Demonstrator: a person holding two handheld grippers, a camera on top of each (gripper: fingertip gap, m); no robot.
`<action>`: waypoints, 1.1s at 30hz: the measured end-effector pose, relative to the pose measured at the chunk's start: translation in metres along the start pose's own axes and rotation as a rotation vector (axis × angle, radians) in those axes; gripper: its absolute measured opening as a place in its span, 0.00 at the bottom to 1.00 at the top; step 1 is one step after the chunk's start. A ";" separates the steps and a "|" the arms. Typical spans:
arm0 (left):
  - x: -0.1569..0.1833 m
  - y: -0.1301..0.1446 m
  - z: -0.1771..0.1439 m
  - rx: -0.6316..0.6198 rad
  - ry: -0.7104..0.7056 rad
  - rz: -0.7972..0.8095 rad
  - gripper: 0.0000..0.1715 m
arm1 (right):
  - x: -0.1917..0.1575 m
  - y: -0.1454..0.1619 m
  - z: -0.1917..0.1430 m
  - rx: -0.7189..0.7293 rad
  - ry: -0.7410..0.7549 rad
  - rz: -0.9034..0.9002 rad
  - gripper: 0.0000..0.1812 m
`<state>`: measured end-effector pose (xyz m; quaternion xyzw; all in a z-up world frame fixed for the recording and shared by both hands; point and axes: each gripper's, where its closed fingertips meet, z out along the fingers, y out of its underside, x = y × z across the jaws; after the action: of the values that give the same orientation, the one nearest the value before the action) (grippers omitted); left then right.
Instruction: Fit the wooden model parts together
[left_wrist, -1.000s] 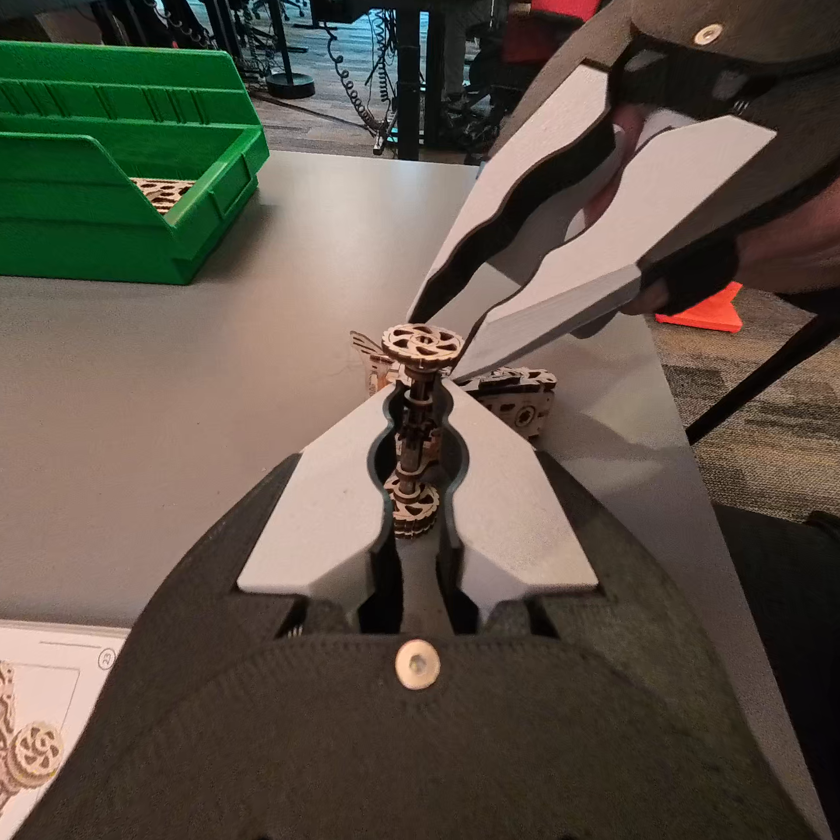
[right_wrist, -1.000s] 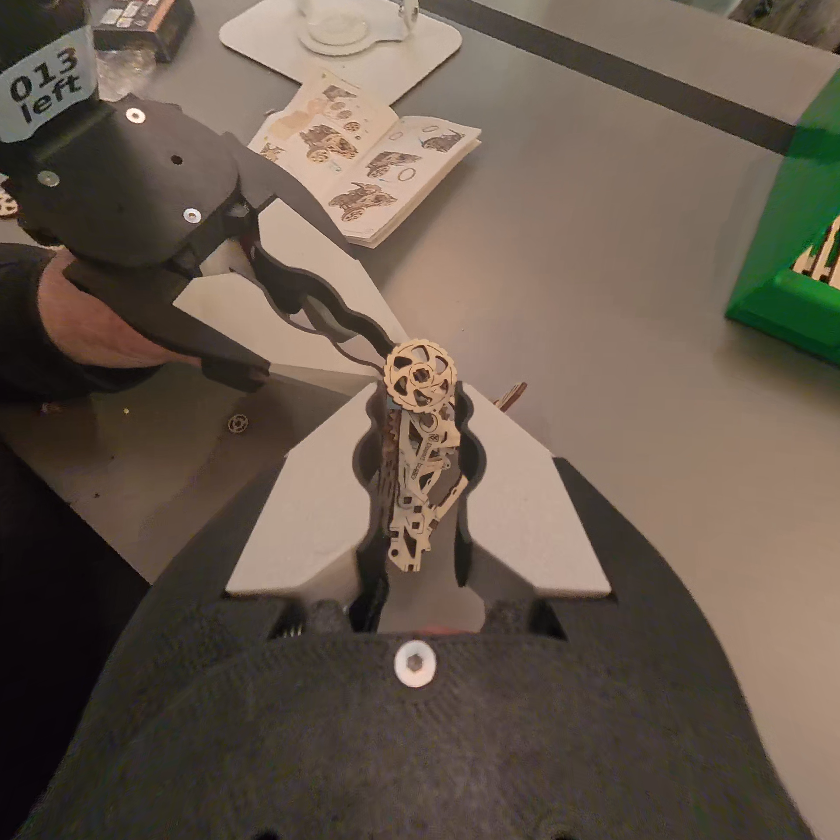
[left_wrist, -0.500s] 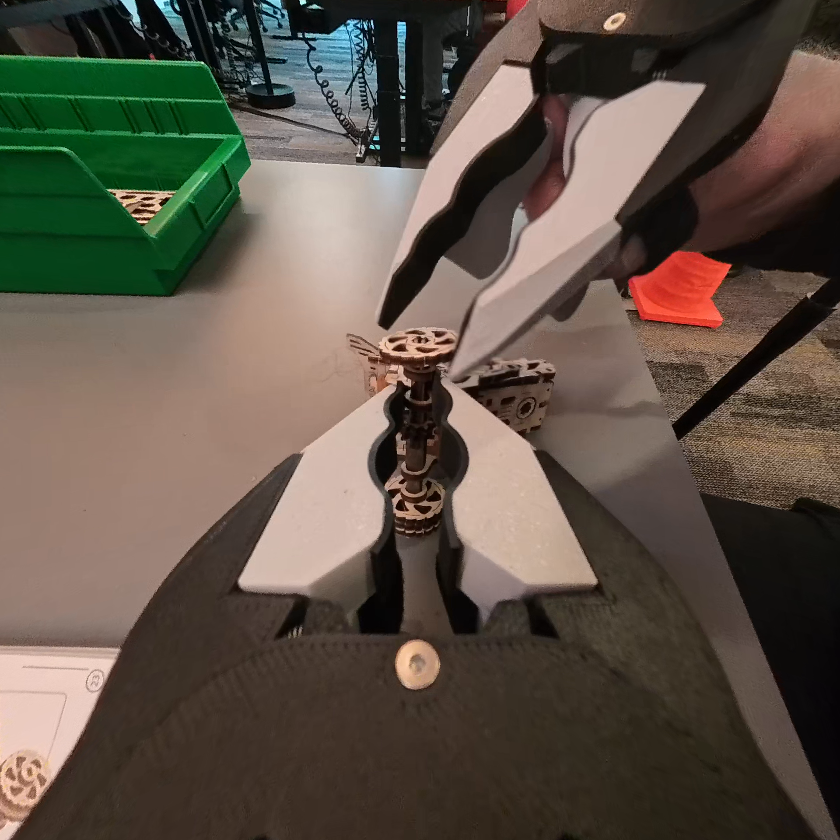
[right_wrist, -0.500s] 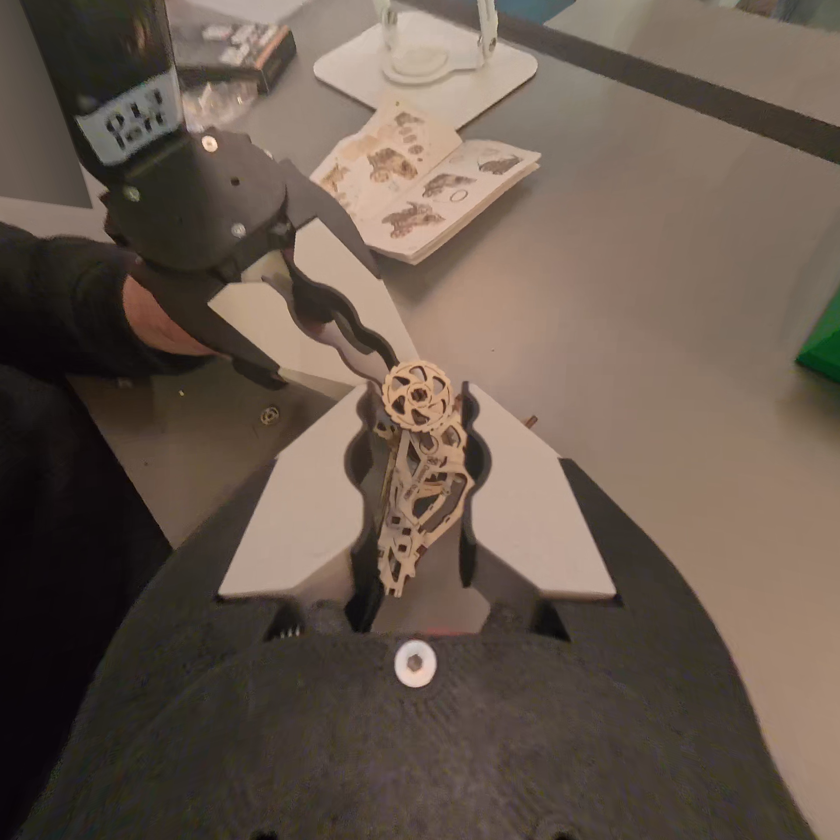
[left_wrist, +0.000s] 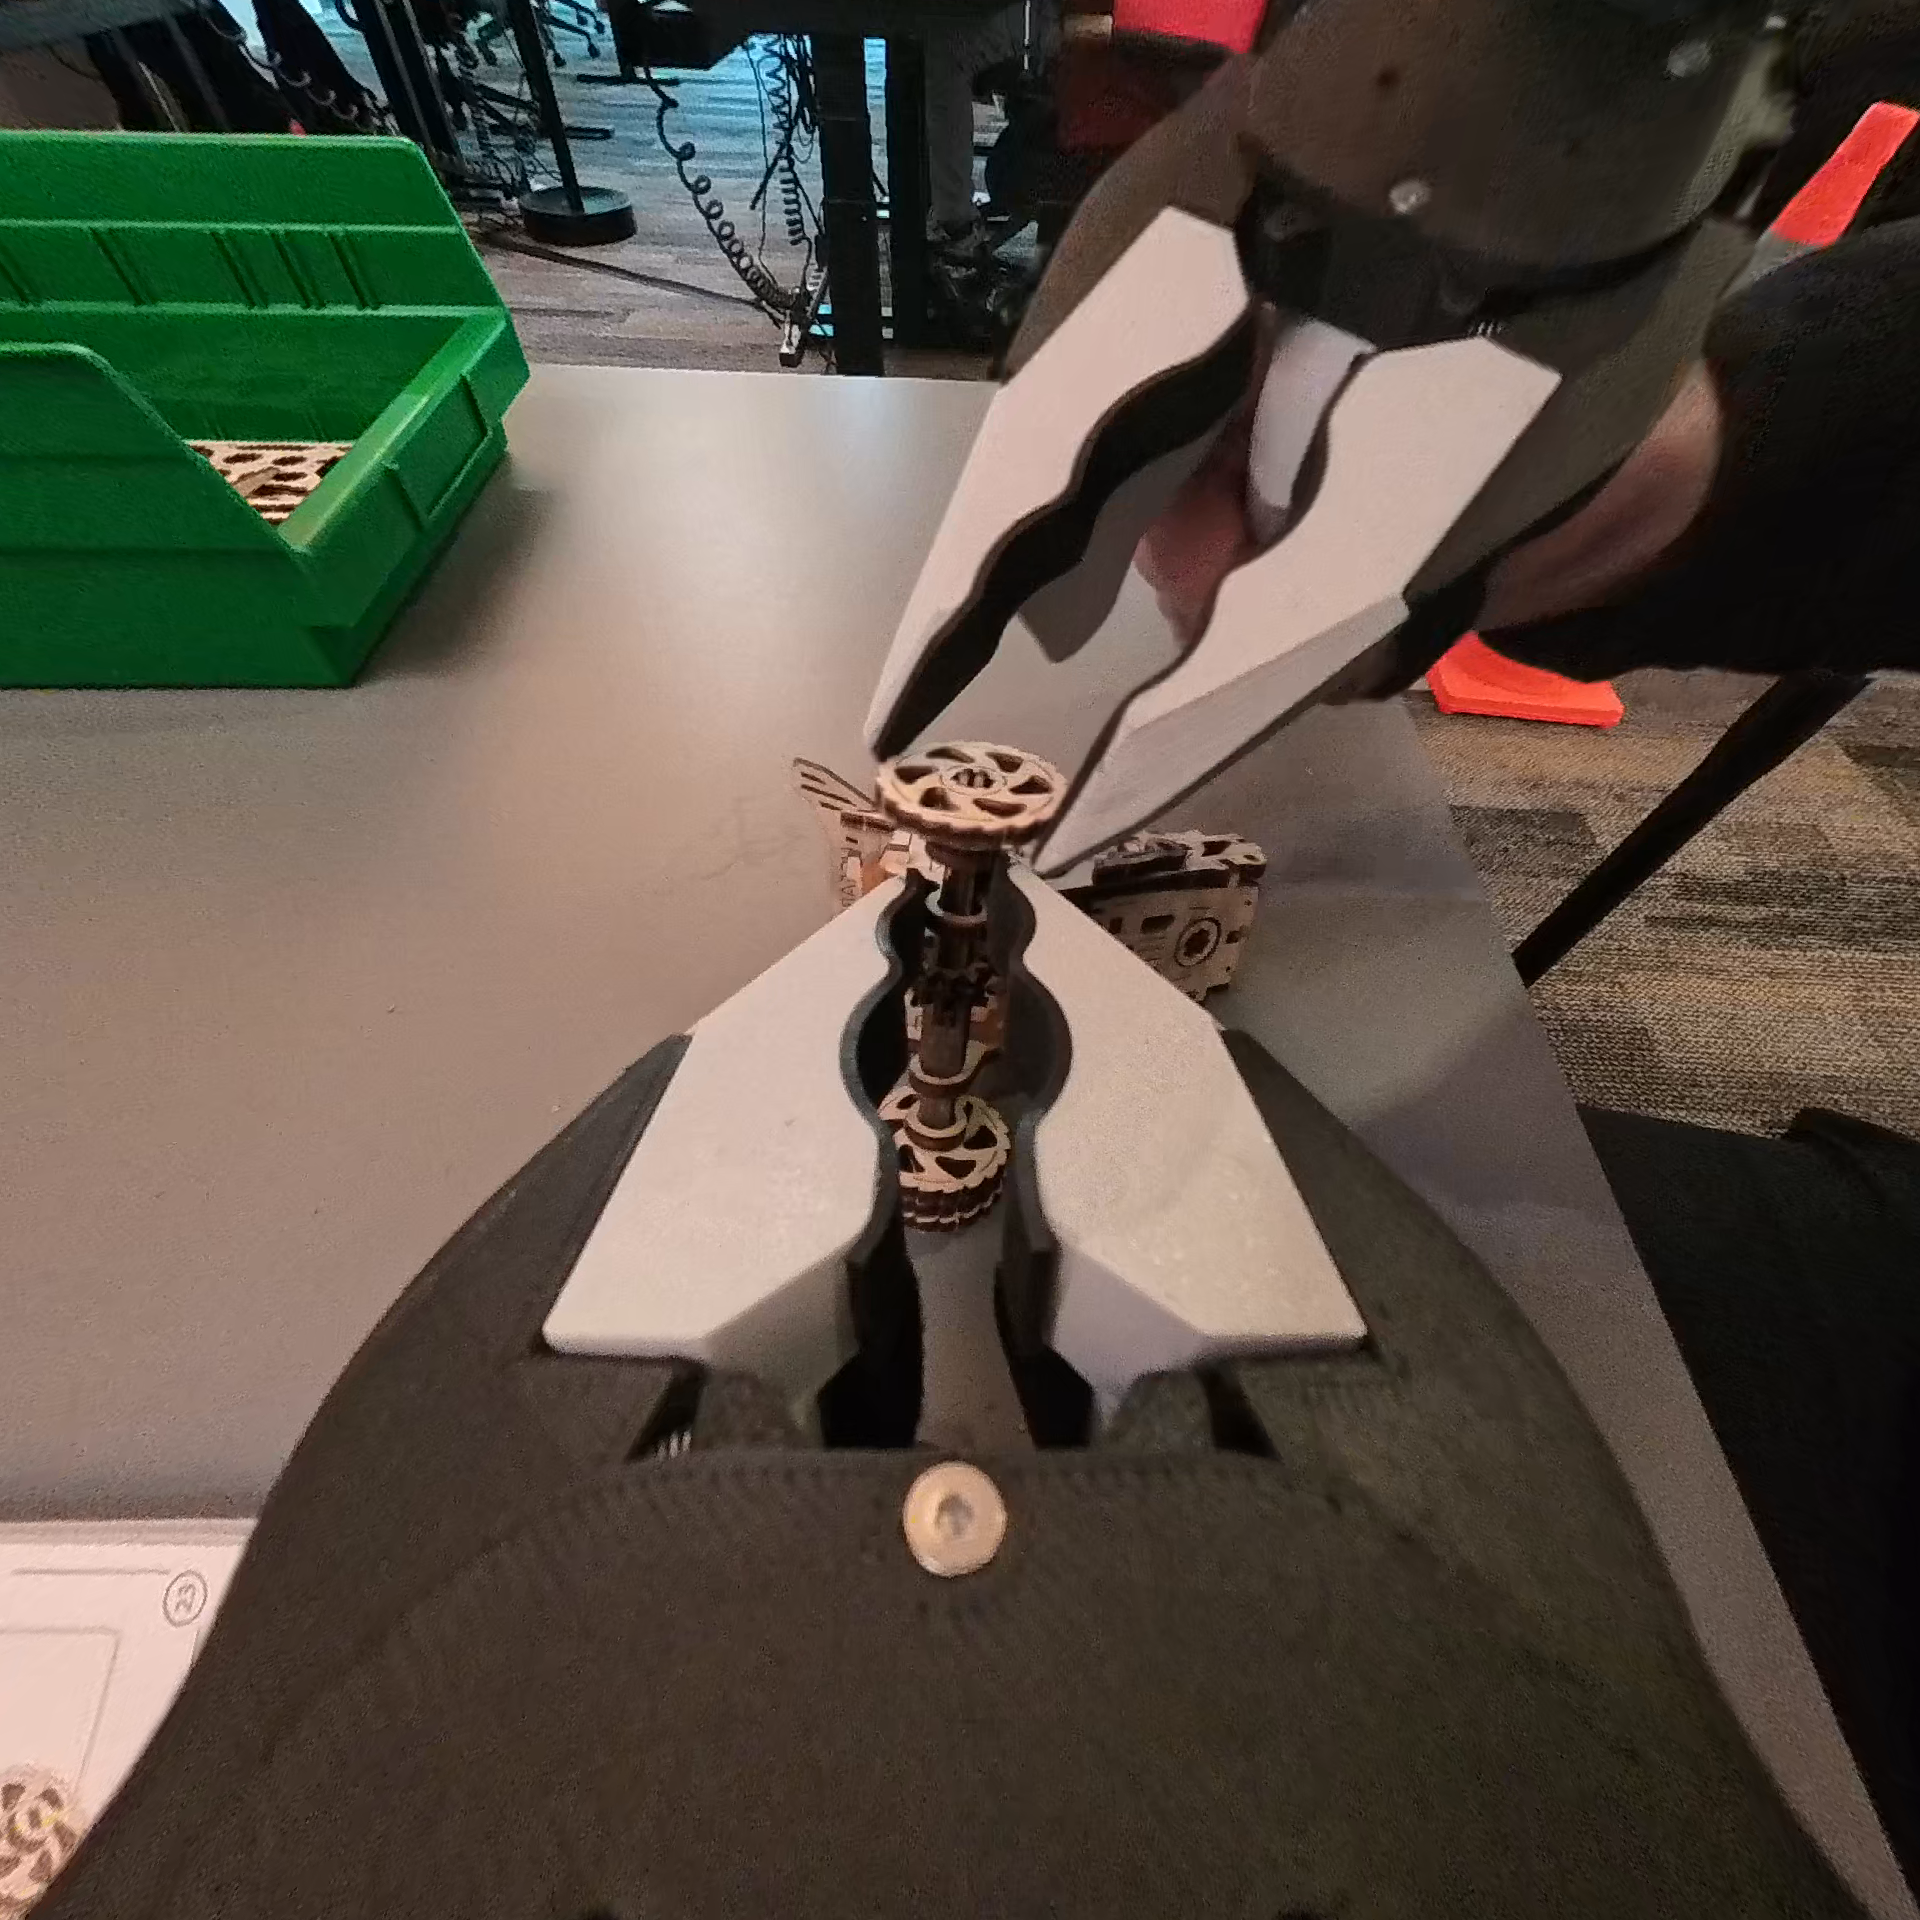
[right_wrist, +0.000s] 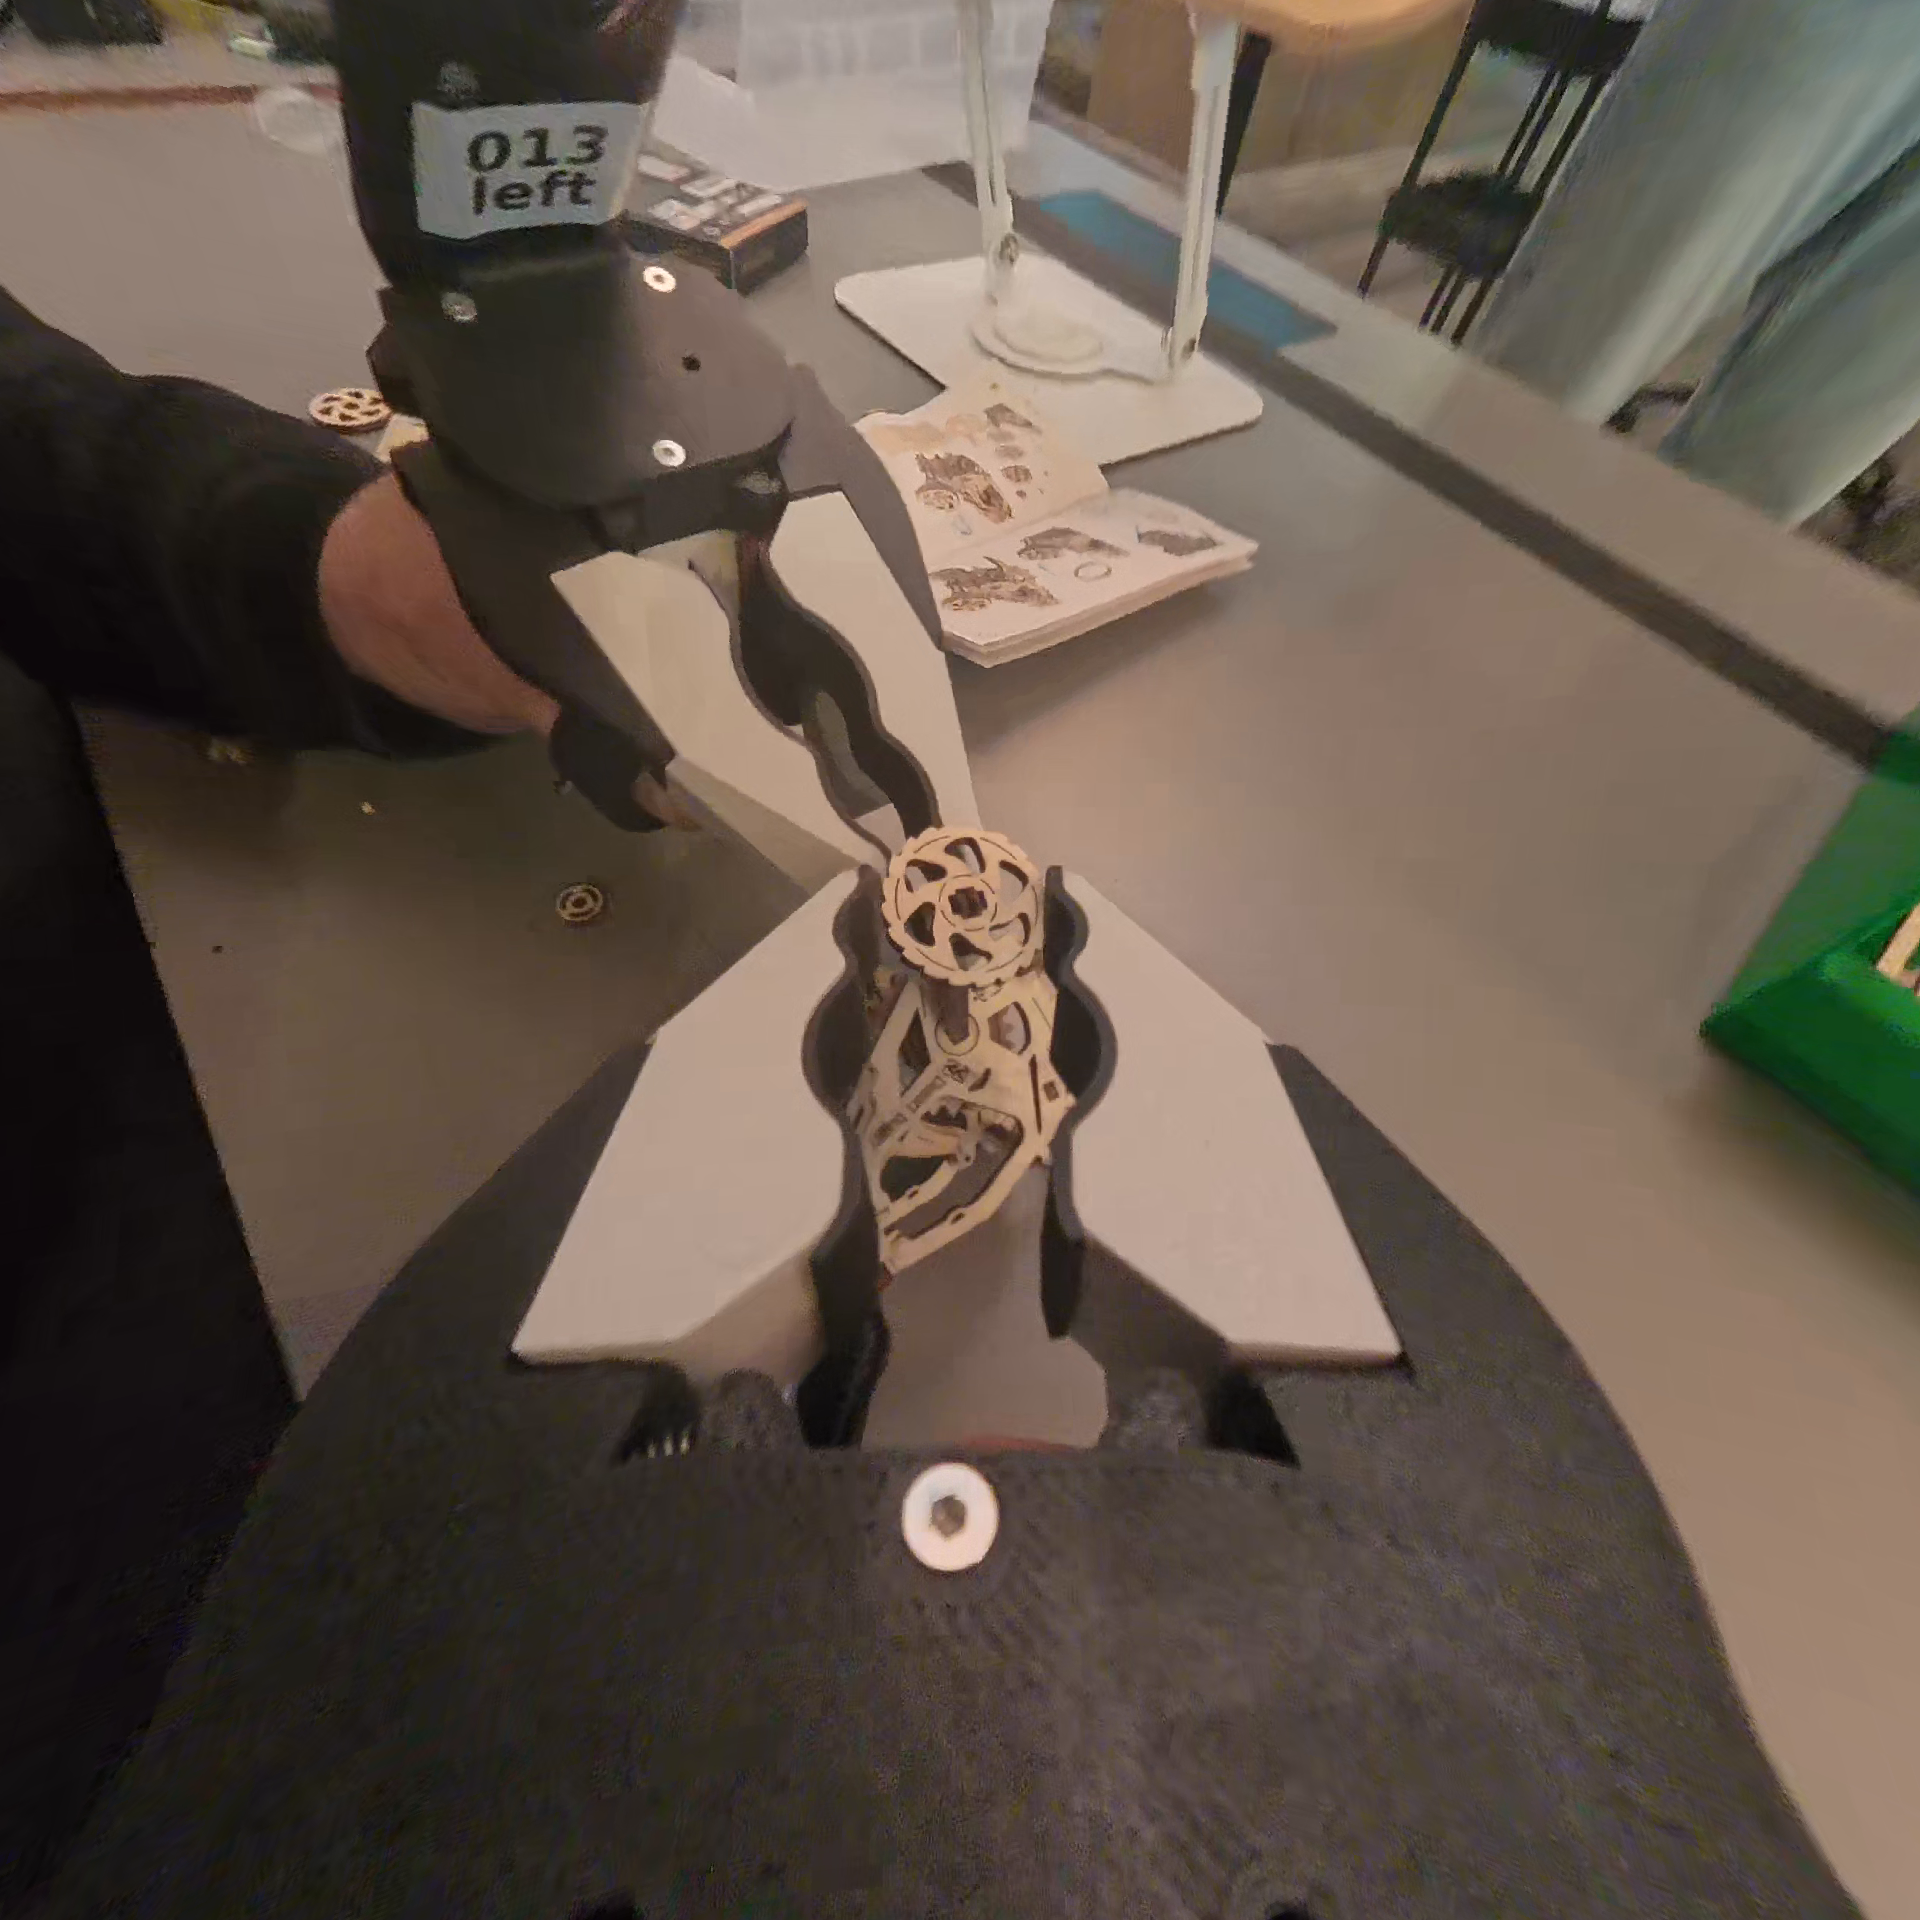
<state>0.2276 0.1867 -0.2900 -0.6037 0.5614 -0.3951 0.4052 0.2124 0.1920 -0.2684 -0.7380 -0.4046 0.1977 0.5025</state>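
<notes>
My left gripper (left_wrist: 954, 883) is shut on a wooden axle (left_wrist: 951, 997) that carries a small gear (left_wrist: 945, 1153) low between the fingers and a spoked wheel (left_wrist: 968, 795) at its far end. My right gripper (left_wrist: 966, 805) comes down from the upper right, and its two tips sit against opposite sides of the wheel's rim. In the right wrist view the wheel (right_wrist: 961, 920) fills the gap at my right gripper's (right_wrist: 956, 894) tips, with the left gripper (right_wrist: 582, 436) behind it. A wooden model body (left_wrist: 1174, 914) lies on the grey table (left_wrist: 416, 935) just beyond; it shows through the right fingers (right_wrist: 956, 1122).
A green bin (left_wrist: 239, 499) holding wooden sheets stands at the far left and shows in the right wrist view (right_wrist: 1829, 1029). An open instruction booklet (right_wrist: 1049, 540), a white stand base (right_wrist: 1049, 343), a dark box (right_wrist: 727, 218) and loose gears (right_wrist: 580, 902) lie on the table. The table edge (left_wrist: 1455, 831) is close. The grippers are tip to tip, or close to it.
My right gripper has pivoted around the wheel, its view tilting up toward the room. The wheel stays at its tips. My left gripper keeps hold of the axle.
</notes>
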 end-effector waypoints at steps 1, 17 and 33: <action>0.000 0.000 0.000 0.000 0.004 -0.003 0.05 | 0.000 0.000 0.000 0.015 0.004 -0.014 0.16; -0.001 0.000 0.000 0.004 0.000 0.001 0.05 | 0.001 0.007 0.000 -0.186 -0.061 0.239 0.17; 0.000 -0.001 0.001 0.002 -0.007 0.010 0.05 | 0.011 0.001 -0.009 -0.161 -0.073 0.294 0.17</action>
<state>0.2289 0.1872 -0.2900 -0.6020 0.5626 -0.3913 0.4098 0.2255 0.1950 -0.2641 -0.8195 -0.3248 0.2628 0.3923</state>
